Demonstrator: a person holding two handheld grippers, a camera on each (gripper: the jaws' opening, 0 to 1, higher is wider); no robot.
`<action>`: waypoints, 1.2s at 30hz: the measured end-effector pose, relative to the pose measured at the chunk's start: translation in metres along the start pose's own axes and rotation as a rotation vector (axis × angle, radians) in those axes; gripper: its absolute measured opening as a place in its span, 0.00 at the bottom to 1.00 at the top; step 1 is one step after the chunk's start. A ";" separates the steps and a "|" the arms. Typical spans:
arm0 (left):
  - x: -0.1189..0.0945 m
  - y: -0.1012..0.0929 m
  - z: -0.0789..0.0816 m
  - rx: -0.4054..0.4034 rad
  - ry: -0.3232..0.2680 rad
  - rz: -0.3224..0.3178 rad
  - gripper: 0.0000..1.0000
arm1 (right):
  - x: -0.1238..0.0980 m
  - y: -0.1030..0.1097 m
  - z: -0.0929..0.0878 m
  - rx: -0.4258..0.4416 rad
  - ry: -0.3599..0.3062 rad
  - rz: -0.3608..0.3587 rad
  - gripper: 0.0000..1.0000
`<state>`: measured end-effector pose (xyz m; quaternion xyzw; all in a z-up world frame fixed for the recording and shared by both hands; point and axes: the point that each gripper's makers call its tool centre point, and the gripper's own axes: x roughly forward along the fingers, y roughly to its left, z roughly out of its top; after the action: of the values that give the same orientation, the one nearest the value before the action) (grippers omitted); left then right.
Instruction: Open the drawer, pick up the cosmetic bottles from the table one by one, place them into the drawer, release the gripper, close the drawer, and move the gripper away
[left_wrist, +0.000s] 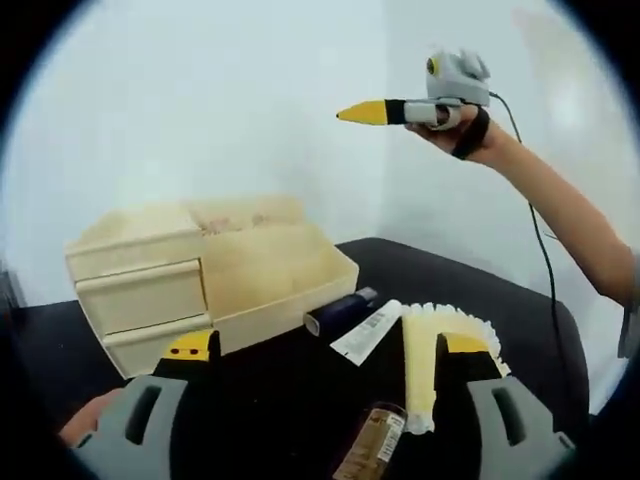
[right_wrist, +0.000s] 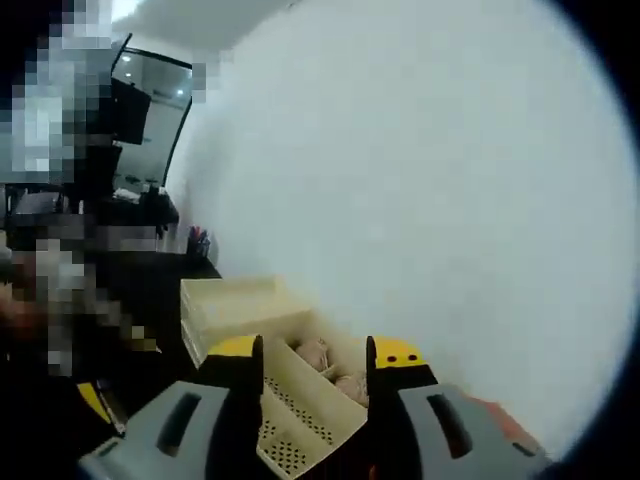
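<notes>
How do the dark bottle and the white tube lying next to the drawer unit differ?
The dark bottle is navy-black with a silvery end; the white tube is pale with printed text. The dark bottle looks rounded and rigid, while the white tube looks flat and tapered. The dark bottle lies closer to the drawer unit; the white tube lies on its far side, nearer the frilled cream item. Both lie flat on the black table.

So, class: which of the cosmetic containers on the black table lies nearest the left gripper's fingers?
The brown bottle with a paper label, lying between the fingers.

Place: an office or lab room
Evidence: plain white wall (right_wrist: 430, 180); glass partition (right_wrist: 150, 90) beyond the black desk (left_wrist: 470, 290)
</notes>
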<state>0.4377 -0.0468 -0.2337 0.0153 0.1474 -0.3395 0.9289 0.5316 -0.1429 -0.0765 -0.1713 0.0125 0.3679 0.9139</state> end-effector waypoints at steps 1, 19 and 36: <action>0.001 0.002 0.000 0.002 0.002 0.000 0.83 | -0.003 0.002 -0.005 0.001 0.004 0.001 0.37; 0.006 0.014 -0.020 0.030 0.058 0.037 0.82 | -0.032 0.007 -0.079 0.026 0.045 0.060 0.37; 0.004 0.018 -0.023 0.040 0.068 0.059 0.82 | -0.039 0.005 -0.128 0.063 0.074 0.077 0.36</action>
<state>0.4462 -0.0325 -0.2586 0.0496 0.1715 -0.3143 0.9324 0.5132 -0.2067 -0.1932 -0.1551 0.0643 0.3956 0.9030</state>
